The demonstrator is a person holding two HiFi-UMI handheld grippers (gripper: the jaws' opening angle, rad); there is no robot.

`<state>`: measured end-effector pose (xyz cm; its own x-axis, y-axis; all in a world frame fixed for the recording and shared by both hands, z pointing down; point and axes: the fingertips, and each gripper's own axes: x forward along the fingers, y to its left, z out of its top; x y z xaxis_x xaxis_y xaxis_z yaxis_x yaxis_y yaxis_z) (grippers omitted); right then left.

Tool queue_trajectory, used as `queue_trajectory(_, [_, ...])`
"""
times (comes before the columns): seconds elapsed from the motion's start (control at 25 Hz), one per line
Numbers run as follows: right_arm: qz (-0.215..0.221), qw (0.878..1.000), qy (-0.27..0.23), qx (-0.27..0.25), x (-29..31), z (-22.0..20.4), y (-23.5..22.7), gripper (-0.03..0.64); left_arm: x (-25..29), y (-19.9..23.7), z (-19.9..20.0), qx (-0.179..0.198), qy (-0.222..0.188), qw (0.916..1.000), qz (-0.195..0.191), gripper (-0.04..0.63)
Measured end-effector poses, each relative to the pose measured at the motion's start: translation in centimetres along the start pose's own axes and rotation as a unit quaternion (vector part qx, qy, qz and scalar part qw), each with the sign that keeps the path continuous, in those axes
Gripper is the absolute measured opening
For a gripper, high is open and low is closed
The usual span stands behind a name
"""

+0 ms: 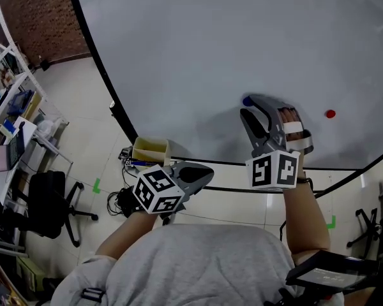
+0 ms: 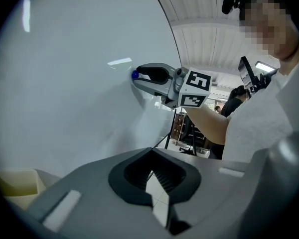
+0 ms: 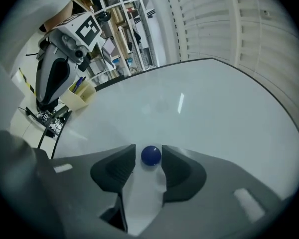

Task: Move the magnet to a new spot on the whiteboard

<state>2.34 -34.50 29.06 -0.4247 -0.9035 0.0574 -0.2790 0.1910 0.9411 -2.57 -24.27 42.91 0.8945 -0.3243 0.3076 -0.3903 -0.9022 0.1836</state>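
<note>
Office; whiteboard [image 1: 242, 43], swivel chair [image 1: 46, 203], shelves [image 1: 11, 81]

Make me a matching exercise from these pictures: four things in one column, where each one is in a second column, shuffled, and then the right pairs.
Things
1. blue magnet
2. red magnet
3. yellow box
4. left gripper

Places
A. alone on the whiteboard, out to the right in the head view
B. held low in front of the person, jaws together, nothing in them
C. on the whiteboard, between the open jaws of the right gripper
D. at the whiteboard's lower edge, pens in it

Pairs: 1-C, 2-A, 3-D, 4-B
</note>
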Motion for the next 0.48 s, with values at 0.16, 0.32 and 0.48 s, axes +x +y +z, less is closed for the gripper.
queue_trajectory(0.16, [-0.027,0.999,0.011,-0.014,0.33,-0.39,-0.25,0.132,-0.02,0.25,0.15,0.001,-0.002,1.0000,0.002,-0.018])
queue_trajectory(0.32, [-0.044,0.998,0.025,-0.027,0.54,-0.39,-0.25,0.117,-0.25,0.30,0.20,0.001,-0.004,1.0000,0.003,-0.018])
queue_trajectory(0.48, [-0.044,0.998,0.033,-0.023,0.78,-0.42,-0.28,0.117,-0.35,0.58,0.13,0.000,-0.005,1.0000,0.003,-0.017])
